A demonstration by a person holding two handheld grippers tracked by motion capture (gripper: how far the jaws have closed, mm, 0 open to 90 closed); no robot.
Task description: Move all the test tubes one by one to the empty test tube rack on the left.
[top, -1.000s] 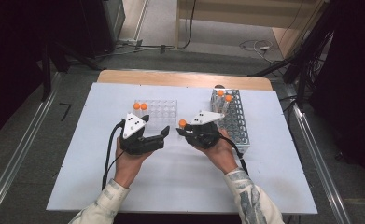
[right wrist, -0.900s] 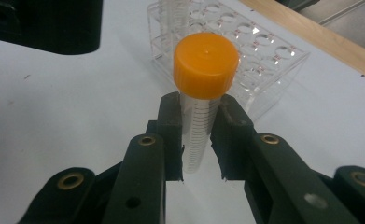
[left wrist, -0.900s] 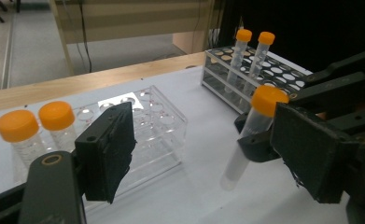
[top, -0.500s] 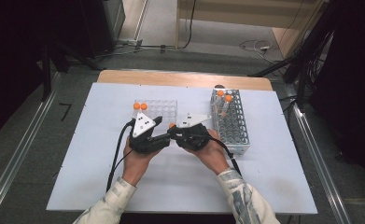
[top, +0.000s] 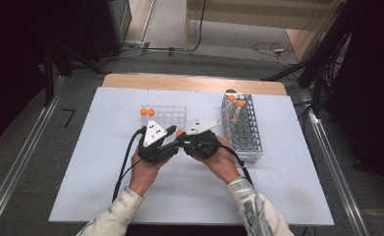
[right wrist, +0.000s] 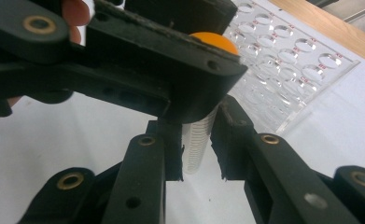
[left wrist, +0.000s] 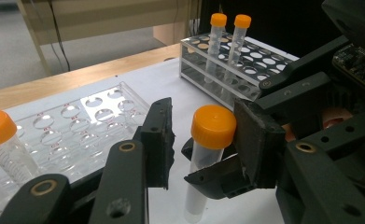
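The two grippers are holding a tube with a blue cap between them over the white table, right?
Not quite: the cap is orange, not blue, as the left gripper view shows. The rest holds: the right gripper is clamped on the tube, and the left gripper has just been closing around its cap, over the white table.

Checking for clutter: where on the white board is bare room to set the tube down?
Bare board lies in front of the hands and left of the clear rack. It is crowded where the two tools meet around the tube, between the clear rack and the metal rack.
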